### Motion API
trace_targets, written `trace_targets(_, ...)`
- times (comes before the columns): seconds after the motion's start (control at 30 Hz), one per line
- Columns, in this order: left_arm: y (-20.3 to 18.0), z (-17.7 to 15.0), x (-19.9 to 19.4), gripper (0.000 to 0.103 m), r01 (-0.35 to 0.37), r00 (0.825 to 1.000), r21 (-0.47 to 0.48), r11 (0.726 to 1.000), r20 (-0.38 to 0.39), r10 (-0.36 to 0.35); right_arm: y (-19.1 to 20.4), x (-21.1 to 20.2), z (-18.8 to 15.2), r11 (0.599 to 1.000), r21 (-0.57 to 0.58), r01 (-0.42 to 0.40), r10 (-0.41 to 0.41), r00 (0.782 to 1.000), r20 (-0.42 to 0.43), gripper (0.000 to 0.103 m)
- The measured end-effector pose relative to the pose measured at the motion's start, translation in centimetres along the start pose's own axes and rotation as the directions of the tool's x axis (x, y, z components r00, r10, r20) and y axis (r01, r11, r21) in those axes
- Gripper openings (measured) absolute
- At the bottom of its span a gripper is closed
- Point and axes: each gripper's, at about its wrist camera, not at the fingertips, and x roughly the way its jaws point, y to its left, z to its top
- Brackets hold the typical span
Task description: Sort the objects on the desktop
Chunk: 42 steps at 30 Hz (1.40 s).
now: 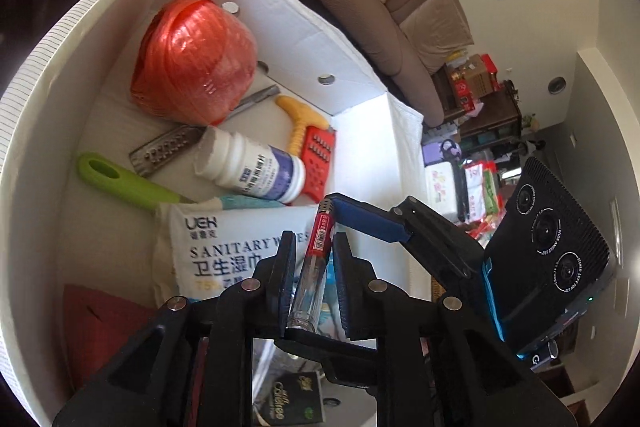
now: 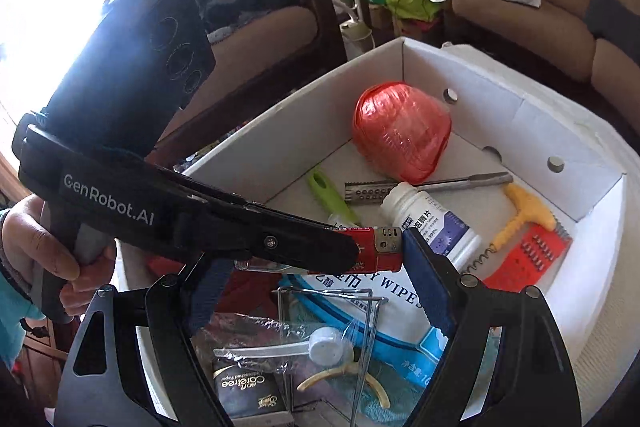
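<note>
**Lighter over the sorting box**

The left gripper (image 1: 310,247) stands narrow, a red lighter (image 1: 316,259) between its pads with a sliver of gap showing, metal head pointing forward. It hangs above the white box (image 1: 48,131), over the sanitary wipes pack (image 1: 224,251). The right gripper (image 2: 312,283) stands wide with nothing between its blue pads, its far finger just beside the lighter's metal head. In the box, the red twine ball (image 1: 192,59) lies at eleven o'clock from the lighter and the white pill bottle (image 1: 252,167) at twelve
</note>
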Motion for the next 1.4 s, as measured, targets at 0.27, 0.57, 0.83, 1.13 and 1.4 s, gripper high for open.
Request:
trace_targets(0.27, 1.2, 1.2, 1.2, 0.04, -0.092, 0.995, -0.015, 0.996, 0.021, 0.093, -2.0, 4.8, -0.1, 0.994, 0.044, 0.1, -0.093, 0.987, -0.133, 0.081)
trace_targets(0.57, 0.8, 0.2, 1.1, 0.051, -0.121, 0.992, -0.019, 0.992, 0.024, 0.122, -2.6, 5.3, -1.2, 0.983, 0.051, 0.175, -0.165, 0.973, -0.16, 0.087)
trace_targets(0.83, -0.2, -0.9, -0.1, 0.082, -0.14, 0.988, -0.029, 0.99, 0.064, 0.141, -2.5, 2.8, -1.8, 0.981, 0.061, 0.186, -0.178, 0.977, -0.118, 0.103)
trace_targets(1.13, -3.0, -2.5, -2.1, 0.103, -0.207, 0.972, -0.005, 0.978, 0.11, 0.206, -1.9, -1.7, -2.4, 0.976, 0.077, 0.202, -0.197, 0.978, -0.069, 0.103)
trace_targets(1.4, -7.1, -5.3, -3.9, 0.103, -0.278, 0.951, 0.048, 0.959, 0.151, 0.268, 0.2, -7.2, -3.2, 0.968, 0.037, 0.25, -0.25, 0.968, -0.006, 0.103)
